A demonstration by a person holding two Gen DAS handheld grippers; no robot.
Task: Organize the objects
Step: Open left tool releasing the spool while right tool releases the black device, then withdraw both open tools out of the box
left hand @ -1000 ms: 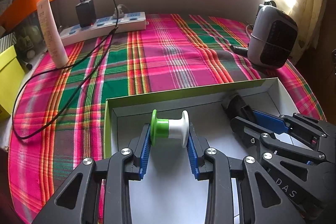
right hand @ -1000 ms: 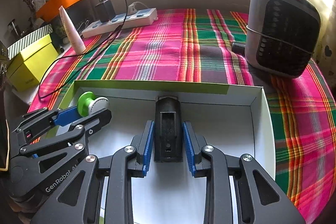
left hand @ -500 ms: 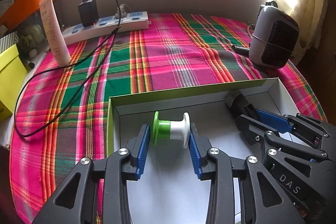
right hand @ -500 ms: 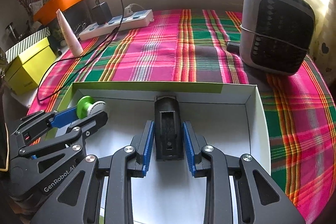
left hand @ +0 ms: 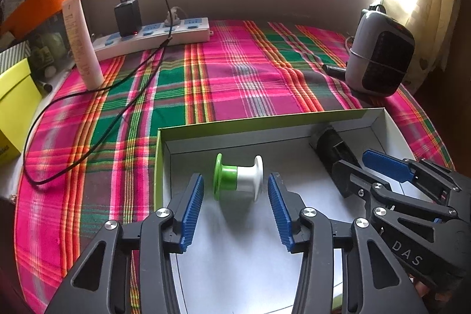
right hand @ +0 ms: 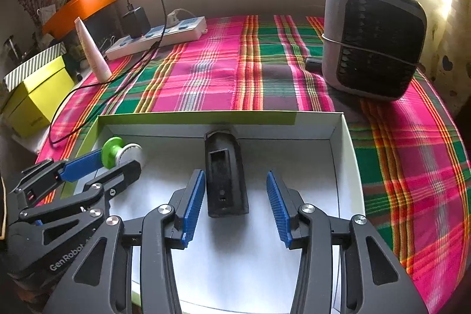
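Shallow white box (left hand: pixel 391 125) with green outer rim sits on the plaid-cloth surface (left hand: pixel 241 69). Two task items lie on its floor. Green-and-white spool (left hand: pixel 238 181) lies on its side in the left part of the box, between the blue pads of the left tool (left hand: pixel 235 205), clear gaps both sides, pads not touching it. Left tool jaws have just been opening, now apart. Black rectangular block (right hand: pixel 225 178) lies mid-box, far end against the back wall, between the right tool (right hand: pixel 235 203) pads; gaps on both sides, wider on the right. Right tool jaws have just been opening too, now released. In the right wrist view the left tool shows at lower left beside the spool. Behind the box: grey heater (right hand: pixel 374 37) right, white power strip (left hand: pixel 153 37) with black charger (left hand: pixel 128 16) and cable, white tube (left hand: pixel 82 46) upright, yellow box (right hand: pixel 38 96) at left edge.
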